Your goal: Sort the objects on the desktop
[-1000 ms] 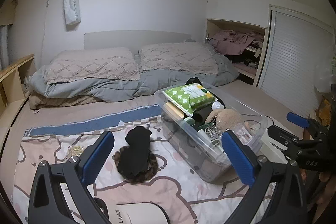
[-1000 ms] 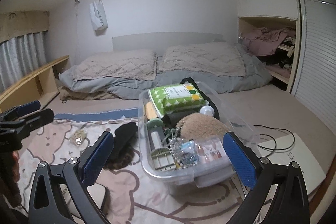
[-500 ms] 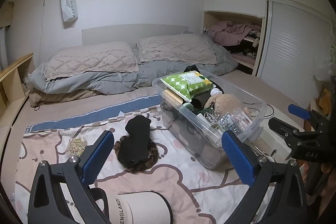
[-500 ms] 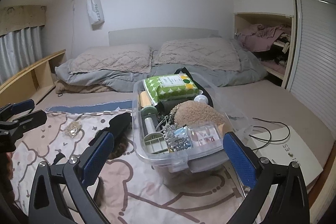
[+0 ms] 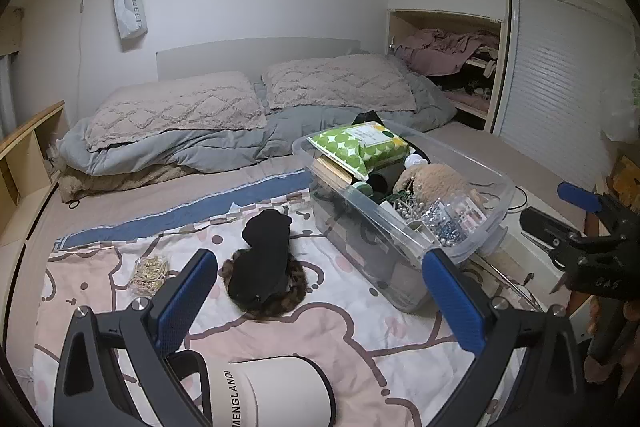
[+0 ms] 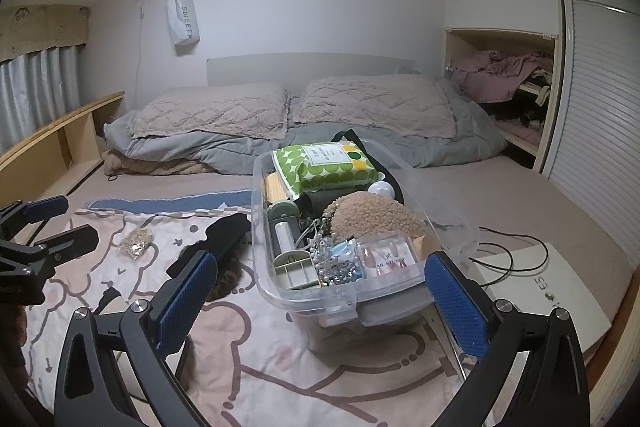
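A clear plastic bin [image 5: 496, 211] [image 6: 272, 291] full of small items stands on the pink patterned blanket [image 5: 340, 331]. A green dotted wipes pack [image 5: 360, 147] [image 6: 324, 167] and a tan fluffy thing [image 6: 372, 219] lie on top. A black sock on a brown scrunchie [image 5: 264, 259] [image 6: 224, 239] and a bag of rubber bands [image 5: 148, 271] [image 6: 136, 241] lie left of the bin. A white cup [image 5: 280, 391] stands close below my left gripper [image 5: 320, 295], which is open and empty. My right gripper [image 6: 320, 295] is open and empty in front of the bin.
Two pillows [image 5: 180, 111] and a grey duvet [image 5: 200, 151] lie at the bed's head. A white box with a black cable [image 6: 536, 283] sits right of the bin. A wooden shelf [image 6: 60, 143] runs along the left. A closet [image 6: 516, 95] is at the right.
Both grippers have pulled back and risen slightly; the white cup has come further into the left wrist view. Both grippers stay open and empty.
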{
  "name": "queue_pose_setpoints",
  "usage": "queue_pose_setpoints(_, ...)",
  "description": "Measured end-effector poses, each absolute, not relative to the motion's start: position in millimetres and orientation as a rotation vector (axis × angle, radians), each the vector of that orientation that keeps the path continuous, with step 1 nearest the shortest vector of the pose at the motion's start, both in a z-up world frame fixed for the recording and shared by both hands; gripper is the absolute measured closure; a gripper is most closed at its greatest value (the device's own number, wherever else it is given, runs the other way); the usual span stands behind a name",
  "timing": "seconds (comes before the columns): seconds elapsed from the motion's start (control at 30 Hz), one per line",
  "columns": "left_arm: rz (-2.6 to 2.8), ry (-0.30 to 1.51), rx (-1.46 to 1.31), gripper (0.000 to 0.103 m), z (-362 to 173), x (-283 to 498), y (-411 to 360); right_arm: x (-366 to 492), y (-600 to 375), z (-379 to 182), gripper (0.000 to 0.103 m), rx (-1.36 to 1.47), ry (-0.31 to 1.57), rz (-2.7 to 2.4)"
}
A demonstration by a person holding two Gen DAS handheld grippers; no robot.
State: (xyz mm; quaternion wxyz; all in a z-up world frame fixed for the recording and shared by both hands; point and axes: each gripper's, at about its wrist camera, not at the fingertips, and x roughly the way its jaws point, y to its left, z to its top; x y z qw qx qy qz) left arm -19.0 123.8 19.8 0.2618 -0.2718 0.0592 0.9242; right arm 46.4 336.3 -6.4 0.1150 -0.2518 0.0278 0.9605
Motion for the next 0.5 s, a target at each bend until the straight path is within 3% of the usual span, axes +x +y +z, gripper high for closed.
queue_pose_setpoints(0.5, 2.506, 0.17, -0.736, 0.0, 20.3, -18.6, 123.8, 44.7, 334.5, -7.3, 0.0, -0.745, 0.078, 2.817)
